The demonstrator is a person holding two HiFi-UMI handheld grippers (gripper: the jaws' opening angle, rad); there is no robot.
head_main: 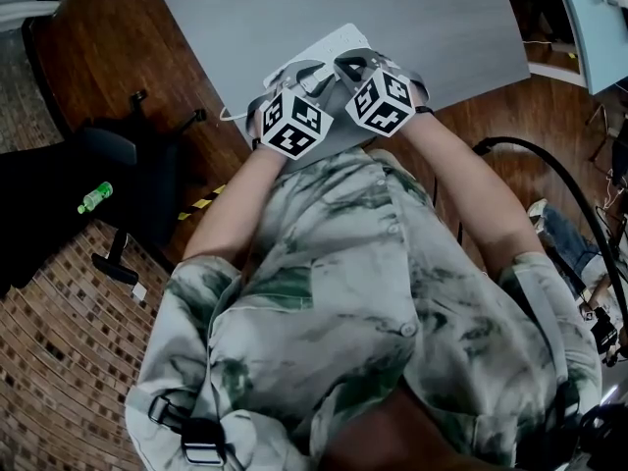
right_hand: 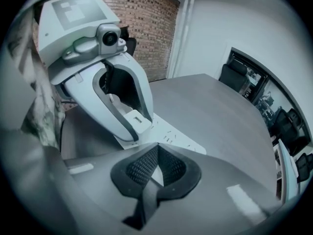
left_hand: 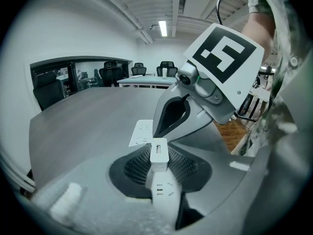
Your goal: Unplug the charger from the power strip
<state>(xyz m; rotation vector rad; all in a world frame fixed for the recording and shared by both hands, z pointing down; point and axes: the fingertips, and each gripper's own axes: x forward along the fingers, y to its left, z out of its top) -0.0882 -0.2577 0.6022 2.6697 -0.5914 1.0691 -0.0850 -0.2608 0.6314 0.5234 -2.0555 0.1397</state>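
Grey desk (head_main: 392,27), white power strip (right_hand: 176,138) near its edge. Left tool (right_hand: 133,125) clamped on charger (left_hand: 158,151), plugged upright in strip. Right tool (right_hand: 155,170) jaws together, apparently pinning strip. Grasp looks set; next: straight pull out of socket, strip held down.

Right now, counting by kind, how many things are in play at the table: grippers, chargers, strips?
Grippers: 2 (left gripper, right gripper)
Charger: 1
Strip: 1
Total: 4

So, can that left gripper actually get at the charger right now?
Probably yes: the charger already stands between the left gripper's jaws, which look closed on it, with nothing in the way.
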